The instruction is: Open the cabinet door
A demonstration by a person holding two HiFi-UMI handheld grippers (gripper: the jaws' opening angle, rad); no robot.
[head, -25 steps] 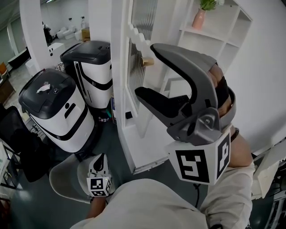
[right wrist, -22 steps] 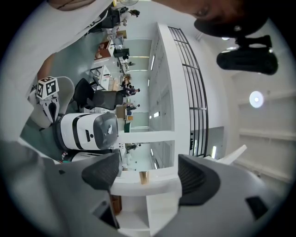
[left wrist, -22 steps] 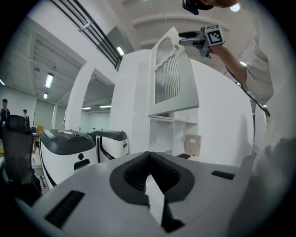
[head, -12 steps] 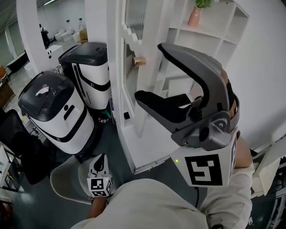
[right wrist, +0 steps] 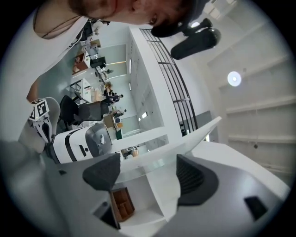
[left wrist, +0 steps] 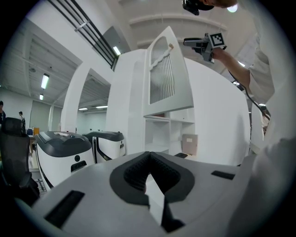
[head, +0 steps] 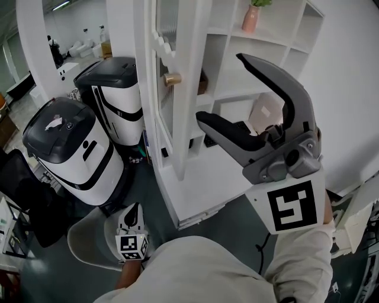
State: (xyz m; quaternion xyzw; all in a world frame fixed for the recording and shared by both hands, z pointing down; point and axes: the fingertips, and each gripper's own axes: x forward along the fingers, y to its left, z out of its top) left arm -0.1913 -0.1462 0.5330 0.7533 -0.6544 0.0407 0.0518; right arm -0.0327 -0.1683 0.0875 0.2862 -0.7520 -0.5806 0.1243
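The white cabinet door (head: 177,136) with ribbed glass stands swung open, edge-on to me, and its brass knob (head: 172,79) faces right. My right gripper (head: 221,89) is open in front of the bare shelves (head: 237,83), to the right of the knob and apart from it, with nothing between its jaws. In the right gripper view the gripper (right wrist: 148,175) is open, and the door (right wrist: 185,141) and a shelf lie beyond it. My left gripper (head: 131,235) hangs low by my body; its own view shows the gripper (left wrist: 150,185) shut and empty, facing the door (left wrist: 167,76).
Two black-and-white machines (head: 71,148) (head: 118,89) stand left of the cabinet. A pink pot (head: 251,18) sits on the top shelf, and a brown box (right wrist: 121,203) on a lower one. A grey round seat (head: 86,239) and a black chair (head: 21,195) are near my feet.
The door has swung further open and more shelves show. My right gripper has moved right, away from the knob, and stays open. The left gripper has not moved.
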